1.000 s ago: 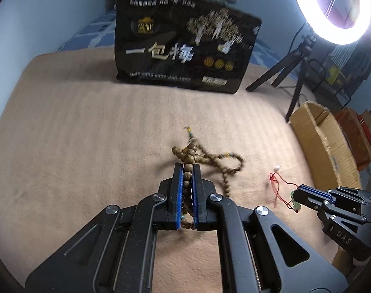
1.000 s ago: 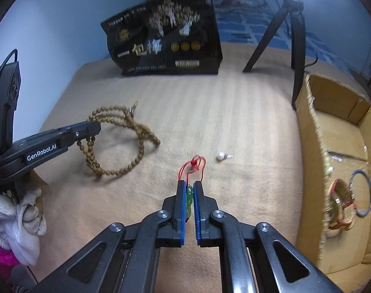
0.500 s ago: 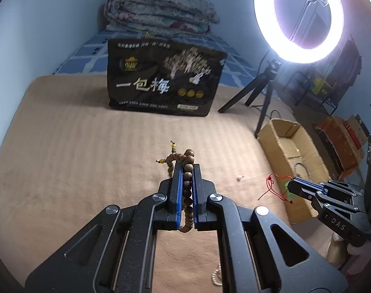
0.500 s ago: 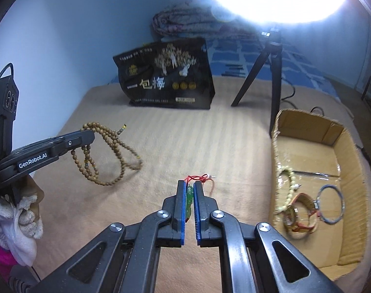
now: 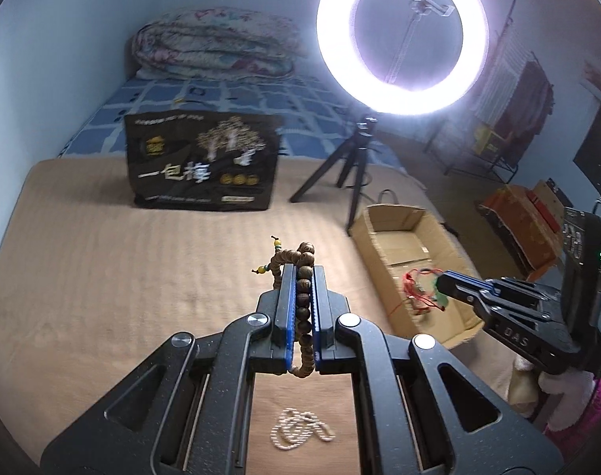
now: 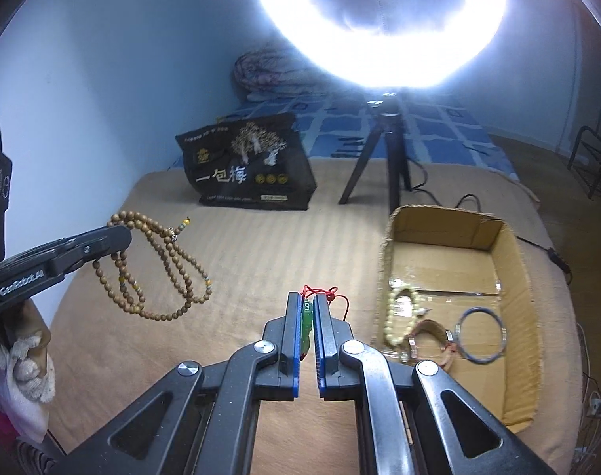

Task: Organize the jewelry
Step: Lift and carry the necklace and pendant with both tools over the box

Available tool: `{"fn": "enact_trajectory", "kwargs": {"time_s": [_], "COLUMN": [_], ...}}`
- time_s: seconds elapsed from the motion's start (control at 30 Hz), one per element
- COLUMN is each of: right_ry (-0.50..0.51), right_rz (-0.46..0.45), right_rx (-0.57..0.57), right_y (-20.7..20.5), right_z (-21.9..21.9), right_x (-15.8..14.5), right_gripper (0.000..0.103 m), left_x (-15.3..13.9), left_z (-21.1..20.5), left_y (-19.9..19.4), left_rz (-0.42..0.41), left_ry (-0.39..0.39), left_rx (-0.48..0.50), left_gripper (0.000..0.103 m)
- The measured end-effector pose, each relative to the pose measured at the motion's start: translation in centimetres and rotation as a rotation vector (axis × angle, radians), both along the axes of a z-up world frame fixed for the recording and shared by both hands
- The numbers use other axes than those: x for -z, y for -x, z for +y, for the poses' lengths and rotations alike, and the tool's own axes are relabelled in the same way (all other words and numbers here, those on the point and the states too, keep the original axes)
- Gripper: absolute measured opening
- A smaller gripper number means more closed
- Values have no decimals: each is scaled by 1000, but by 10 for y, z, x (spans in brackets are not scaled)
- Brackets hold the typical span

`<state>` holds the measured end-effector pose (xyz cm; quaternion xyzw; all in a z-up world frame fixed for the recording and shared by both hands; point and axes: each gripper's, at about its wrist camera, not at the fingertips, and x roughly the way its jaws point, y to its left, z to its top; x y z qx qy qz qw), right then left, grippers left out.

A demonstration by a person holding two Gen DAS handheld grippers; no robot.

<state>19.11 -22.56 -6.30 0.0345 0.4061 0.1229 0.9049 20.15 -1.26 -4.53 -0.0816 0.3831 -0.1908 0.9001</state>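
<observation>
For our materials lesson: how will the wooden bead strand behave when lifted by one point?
Probably floppy: the wooden bead strand droops in loose loops below the left gripper. It likely swings easily, hanging free above the bed. Round beads might slip between flat pads.

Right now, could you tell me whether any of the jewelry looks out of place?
Yes: a white bead strand lies in a loose heap on the tan blanket, apart from the pieces gathered in the cardboard box. Nothing looks damaged or spilled.
</observation>
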Motion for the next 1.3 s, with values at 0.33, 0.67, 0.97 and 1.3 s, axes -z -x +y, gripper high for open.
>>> {"fn": "enact_trajectory", "kwargs": {"time_s": [0.33,0.67,0.97,1.3], "right_ry": [-16,-34,-42,-42], "right_rz": [-17,-31,-28,-10], "right_rx": [70,131,157,177], "right_y": [11,8,-2,-16], "right_z": [-58,-103,-127,-142], "right_x": [-12,-16,-11,0], "right_gripper": [3,3,3,3], "left_x": [-20,-22,-13,-1], "left_z": [-65,-121,-161,-188], "left_y": [14,17,18,21], "left_rz": [-35,-35,-18,-15], "left_ry": [11,19,22,-12], "left_rx": [100,177,234,270], "left_gripper": [4,4,4,4]}}
